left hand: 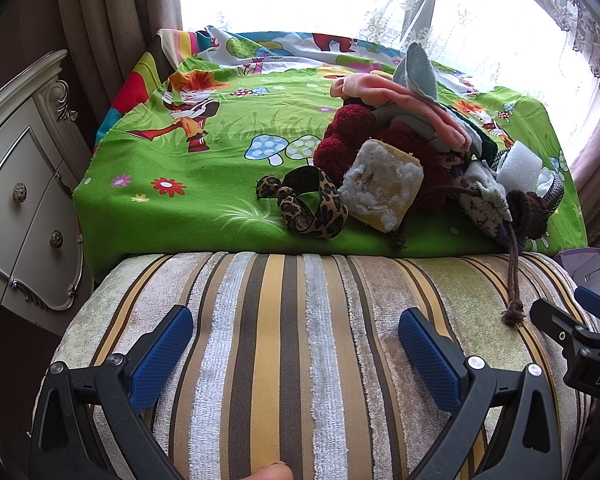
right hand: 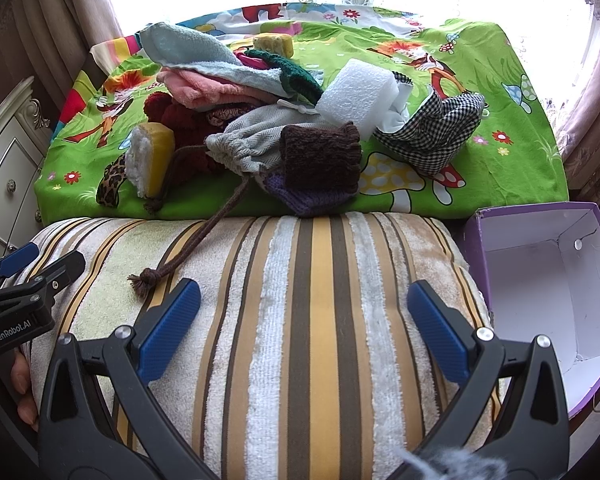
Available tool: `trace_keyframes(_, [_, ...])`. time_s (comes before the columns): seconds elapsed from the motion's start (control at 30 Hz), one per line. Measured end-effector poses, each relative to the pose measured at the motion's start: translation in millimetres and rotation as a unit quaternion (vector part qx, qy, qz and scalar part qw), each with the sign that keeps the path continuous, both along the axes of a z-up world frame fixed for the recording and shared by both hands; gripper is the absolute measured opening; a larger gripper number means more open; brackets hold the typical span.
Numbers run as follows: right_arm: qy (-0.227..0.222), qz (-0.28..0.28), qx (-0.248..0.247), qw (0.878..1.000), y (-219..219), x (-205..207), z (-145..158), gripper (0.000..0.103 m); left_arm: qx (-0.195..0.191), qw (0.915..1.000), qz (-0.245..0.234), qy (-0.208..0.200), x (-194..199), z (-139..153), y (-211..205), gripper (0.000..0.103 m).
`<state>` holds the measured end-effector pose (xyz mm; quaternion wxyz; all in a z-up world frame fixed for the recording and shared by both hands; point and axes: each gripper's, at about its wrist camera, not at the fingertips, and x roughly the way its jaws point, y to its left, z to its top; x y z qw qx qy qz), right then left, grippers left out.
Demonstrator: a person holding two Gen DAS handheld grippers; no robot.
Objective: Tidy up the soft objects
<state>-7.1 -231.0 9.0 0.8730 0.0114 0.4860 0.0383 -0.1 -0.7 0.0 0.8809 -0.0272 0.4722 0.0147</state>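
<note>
Soft pile [right hand: 260,120] at my twelve: two sponges, one box [right hand: 540,280] at three; left tool [left hand: 296,340] and right tool [right hand: 304,316] spread, empty.

Left wrist and right wrist views: low over striped cushion [left hand: 284,360], facing window; shared field: soft-object pile [right hand: 260,120] on green cloth [left hand: 204,184], near.

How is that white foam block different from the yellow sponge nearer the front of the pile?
The white foam block is plain white with clean, smooth faces; the yellow sponge is yellow with a ragged, fuzzy white face. The foam block sits high on the pile beside the checked cloth; the sponge leans at the pile's front left edge by the leopard-print band. Both are blocky and lie on the green cartoon sheet, untouched by either claw.
</note>
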Motion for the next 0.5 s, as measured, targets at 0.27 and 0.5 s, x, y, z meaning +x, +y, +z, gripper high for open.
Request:
trace_keyframes(0.27, [-0.007,-0.001,-0.002,1.0,0.9,-1.3,-0.1,0.103,-0.013,0.9999,0.006,0.009,1.9,0.7,4.5,0.103])
trace_keyframes(0.5, [-0.001,0.004,-0.009,1.0,2.4,1.5,0.1,0.103,-0.012,0.9998,0.006,0.014,8.9,2.0,5.2,0.103])
